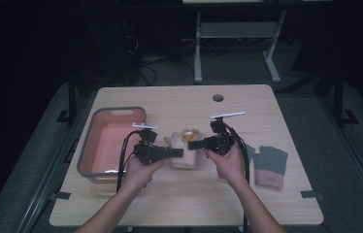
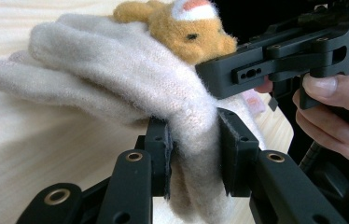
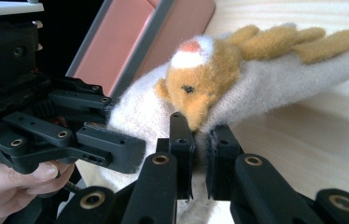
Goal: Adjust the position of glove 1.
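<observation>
While both hand-held tools are clamped on the same item, the work looks to be at its middle stage: the grasp is made, the placing is not. The left gripper (image 2: 193, 154) has its two black jaws pressed into the cuff end of a cream-coloured fuzzy knit glove (image 2: 116, 74) that carries a small orange plush animal head (image 2: 182, 28) on its back. The fabric bunches between the pads, so this tool is closed on the glove. The right gripper (image 3: 199, 156) pinches another fold of the same cuff just below the plush snout, its jaws nearly touching with wool squeezed between them.

From the high view, the glove (image 1: 185, 148) hangs between the two tools, its fingers pointing away from the person, just above or resting on the pale wooden table (image 1: 179, 199); I cannot tell whether it is fully lifted. Just beyond the left gripper's outer side sits a salmon-pink rectangular plastic basin with a grey rim (image 1: 92, 145), with nothing visible inside it. On the far side of the right gripper, near that hand, lies a pair of grey-green knit gloves with pink cuffs (image 1: 269, 167), untouched.

My judgement: picking up is done; carrying the cream glove to the basin, probably, and dealing with the grey-green pair remain.
</observation>
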